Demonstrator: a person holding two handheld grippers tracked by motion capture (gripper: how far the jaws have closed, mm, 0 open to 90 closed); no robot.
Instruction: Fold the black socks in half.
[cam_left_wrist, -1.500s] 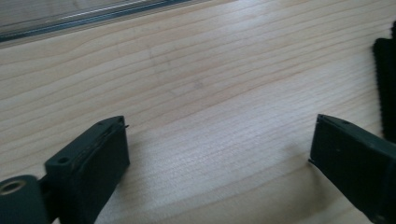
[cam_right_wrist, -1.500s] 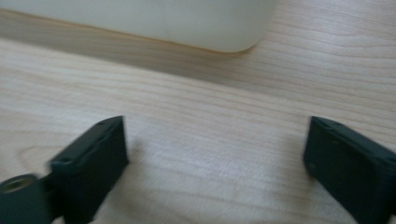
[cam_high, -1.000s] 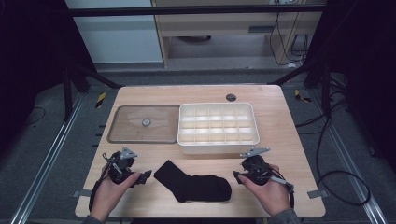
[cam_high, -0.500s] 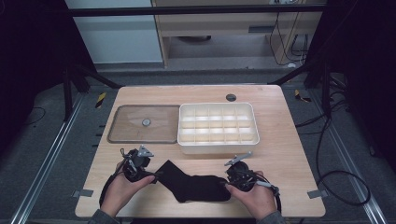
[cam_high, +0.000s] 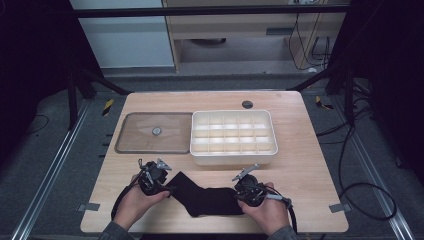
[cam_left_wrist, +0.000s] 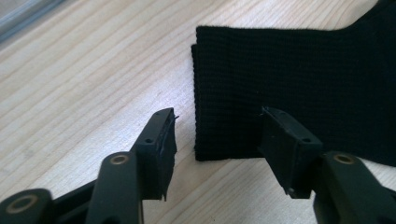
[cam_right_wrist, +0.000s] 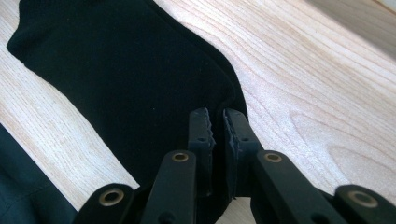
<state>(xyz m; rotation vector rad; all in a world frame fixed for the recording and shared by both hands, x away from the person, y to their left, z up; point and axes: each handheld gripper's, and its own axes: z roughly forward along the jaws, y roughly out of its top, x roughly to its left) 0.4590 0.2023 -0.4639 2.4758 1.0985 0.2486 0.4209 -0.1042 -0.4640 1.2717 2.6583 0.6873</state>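
A black sock (cam_high: 202, 197) lies flat on the wooden table (cam_high: 310, 170) near its front edge, cuff to the left and toe to the right. My left gripper (cam_high: 167, 189) is at the cuff. In the left gripper view its jaws straddle the cuff's near corner (cam_left_wrist: 224, 140); one pad is on bare wood and the other over the sock (cam_left_wrist: 303, 70), not pressing, though they have just been closing. My right gripper (cam_high: 239, 197) is at the toe end. In the right gripper view its jaws (cam_right_wrist: 217, 123) have just closed to a thin gap, pinching the edge of the sock (cam_right_wrist: 116, 70).
A white box with many small compartments (cam_high: 232, 159) stands behind the sock at the table's middle. Left of it lies a flat brown tray or lid (cam_high: 135, 140) with a small round knob. A small dark disc (cam_high: 247, 104) sits near the far edge.
Both hands moved inward from the table's sides to the two ends of the sock. Both grippers' jaws narrowed, the right one down onto the toe end.
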